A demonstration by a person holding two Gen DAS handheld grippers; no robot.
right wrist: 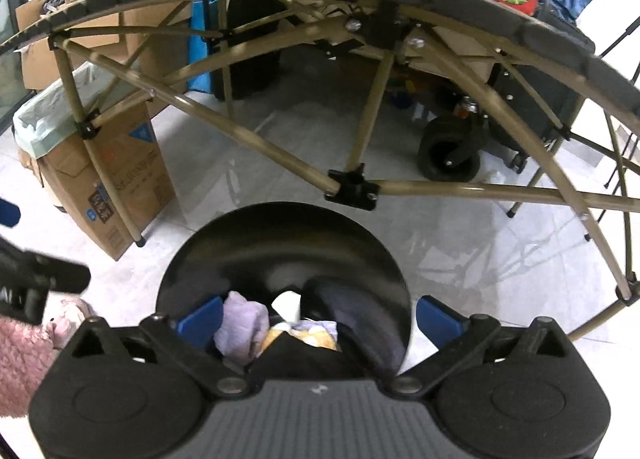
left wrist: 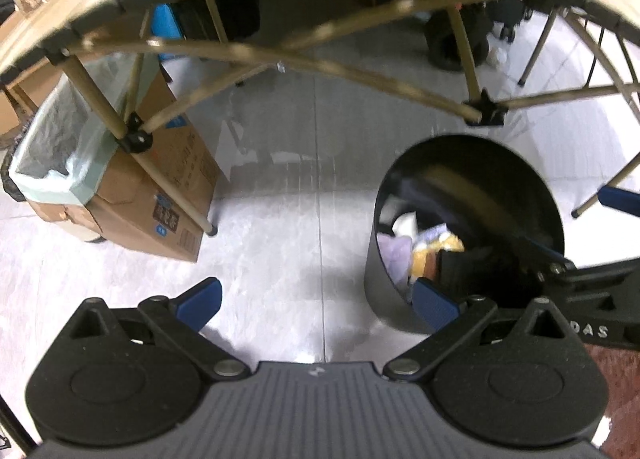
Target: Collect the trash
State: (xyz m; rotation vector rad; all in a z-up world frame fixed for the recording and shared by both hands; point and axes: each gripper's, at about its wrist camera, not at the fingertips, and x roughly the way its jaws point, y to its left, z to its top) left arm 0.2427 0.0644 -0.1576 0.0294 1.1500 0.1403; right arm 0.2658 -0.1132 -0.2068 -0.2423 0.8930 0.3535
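A round black bin (right wrist: 280, 243) stands on the pale tiled floor beside the table legs. Inside lie a crumpled purple piece (right wrist: 240, 323), a white scrap (right wrist: 288, 305), something yellow (right wrist: 316, 335) and dark material. My right gripper (right wrist: 320, 319) hangs over the bin's mouth, open wide, its blue pads clear of the trash below. In the left wrist view the bin (left wrist: 384, 291) is at the right, and my left gripper (left wrist: 318, 303) is open over bare floor just left of it, holding nothing.
A folding table's tan legs and braces (right wrist: 360, 183) cross just behind the bin. A cardboard box lined with a pale green bag (left wrist: 80, 163) stands at the left. A black wheeled cart (right wrist: 448, 155) sits under the table. A pink fuzzy sleeve (right wrist: 20, 347) shows at the left.
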